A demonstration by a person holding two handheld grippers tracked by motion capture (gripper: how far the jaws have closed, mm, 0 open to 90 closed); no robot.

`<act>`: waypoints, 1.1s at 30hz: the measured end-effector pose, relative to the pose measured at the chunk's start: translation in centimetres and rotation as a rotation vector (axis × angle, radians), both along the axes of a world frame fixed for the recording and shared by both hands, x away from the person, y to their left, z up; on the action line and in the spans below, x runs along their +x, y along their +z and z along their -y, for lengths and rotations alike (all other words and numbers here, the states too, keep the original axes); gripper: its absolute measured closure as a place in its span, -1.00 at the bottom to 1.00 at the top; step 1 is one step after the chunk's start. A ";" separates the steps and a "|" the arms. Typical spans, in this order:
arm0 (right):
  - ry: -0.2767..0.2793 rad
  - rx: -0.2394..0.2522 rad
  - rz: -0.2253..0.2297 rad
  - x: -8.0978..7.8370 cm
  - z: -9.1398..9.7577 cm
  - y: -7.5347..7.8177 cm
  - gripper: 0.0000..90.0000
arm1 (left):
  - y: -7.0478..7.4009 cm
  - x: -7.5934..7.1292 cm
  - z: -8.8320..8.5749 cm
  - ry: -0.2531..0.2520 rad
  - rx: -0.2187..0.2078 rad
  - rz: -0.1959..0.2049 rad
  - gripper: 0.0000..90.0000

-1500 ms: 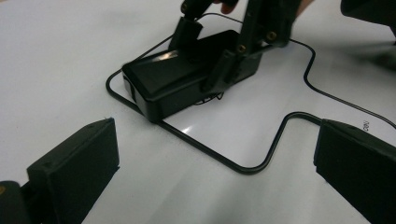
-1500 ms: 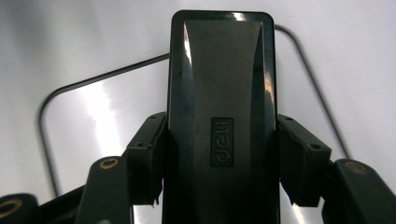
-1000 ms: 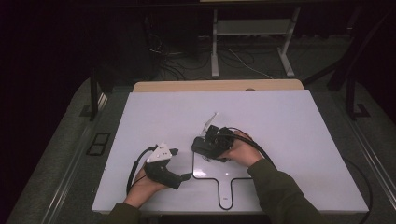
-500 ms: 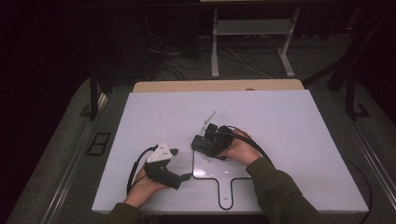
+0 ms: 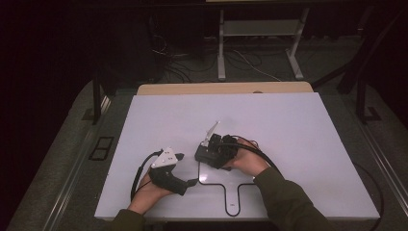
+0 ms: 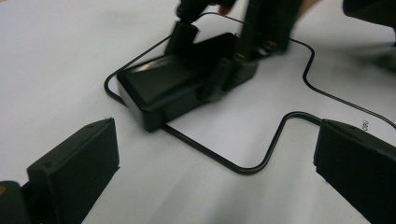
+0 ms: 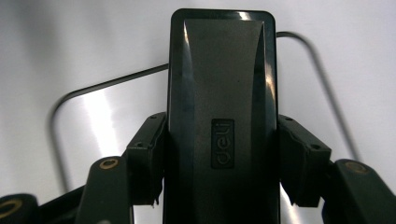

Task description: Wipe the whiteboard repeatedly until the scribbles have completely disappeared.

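The right tongs (image 7: 219,186) are clamped on the sides of a black box (image 7: 222,93), which sits on the white table (image 5: 298,125) over the near-left corner of a black outline (image 5: 211,182) drawn there. The left tongs (image 6: 210,177) stand apart, empty, just beside the outline. The grip looks to sit near one end of the box, so a lift could tip it, and its glossy sides may slip.
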State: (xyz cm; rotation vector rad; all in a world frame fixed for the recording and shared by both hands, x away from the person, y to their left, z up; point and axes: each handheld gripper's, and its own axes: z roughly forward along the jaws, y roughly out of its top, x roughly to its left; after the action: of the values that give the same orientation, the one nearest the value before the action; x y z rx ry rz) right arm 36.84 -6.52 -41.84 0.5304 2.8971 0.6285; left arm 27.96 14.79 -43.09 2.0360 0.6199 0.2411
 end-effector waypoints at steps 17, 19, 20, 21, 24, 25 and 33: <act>0.023 0.003 -0.008 -0.3 -0.7 0.0 -0.13 | 0.0 0.0 0.1 -0.003 0.003 -0.002 -1.00; -0.002 0.004 -0.008 0.3 -0.6 0.0 -0.13 | 0.0 0.0 0.0 -0.003 0.002 -0.002 -1.00; -0.011 -0.005 0.004 0.9 -0.6 0.0 -0.13 | 0.0 0.0 0.0 -0.004 0.002 0.000 -1.00; -0.023 -0.007 0.007 1.3 -0.5 0.0 -0.13 | 0.0 0.0 0.0 -0.003 0.002 -0.002 -1.00; -0.042 -0.006 0.002 2.1 -0.5 0.0 -0.13 | -0.1 0.1 0.0 -0.003 0.000 -0.005 -1.00; -0.047 -0.002 -0.005 2.1 -0.6 0.0 -0.13 | -0.1 0.1 0.0 -0.004 0.000 -0.004 -1.00; 0.014 -0.006 -0.009 -0.3 -0.7 0.0 -0.13 | 0.0 0.0 0.0 -0.004 0.002 -0.003 -1.00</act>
State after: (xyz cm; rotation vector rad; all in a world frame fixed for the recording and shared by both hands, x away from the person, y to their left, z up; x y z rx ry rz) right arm 36.57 -5.77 -41.82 0.5137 2.9129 0.6205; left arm 27.99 14.75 -43.13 2.0401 0.6176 0.2357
